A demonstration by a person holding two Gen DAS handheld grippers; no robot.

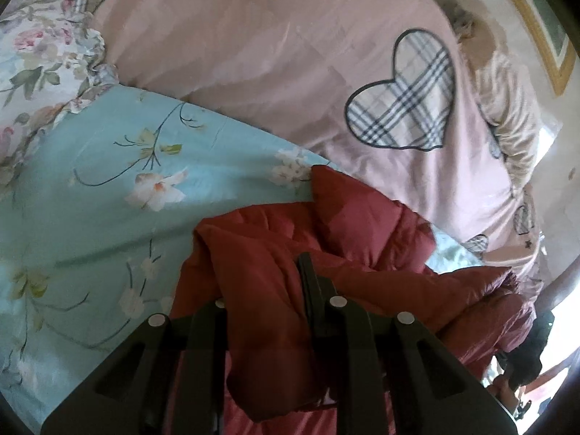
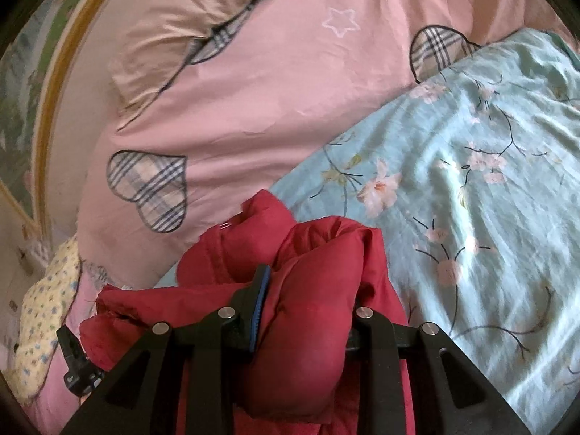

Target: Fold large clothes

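Observation:
A red padded jacket (image 1: 348, 228) hangs bunched over the bed and also shows in the right wrist view (image 2: 319, 253). My left gripper (image 1: 275, 282) is shut on a fold of the jacket; only its right finger (image 1: 308, 279) shows, the left one is under the cloth. My right gripper (image 2: 304, 297) is shut on a thick puffy bunch of the jacket; its left finger with a blue pad (image 2: 259, 290) presses the cloth, the right finger is hidden behind it. The left gripper's black body (image 2: 74, 366) shows at the lower left of the right wrist view.
A light blue floral sheet (image 1: 108, 188) (image 2: 489, 188) lies on the bed under the jacket. A pink duvet with plaid hearts (image 1: 402, 90) (image 2: 152, 188) lies beyond it. A floral pillow (image 1: 40, 47) sits at the far left. A framed picture (image 1: 543, 25) hangs on the wall.

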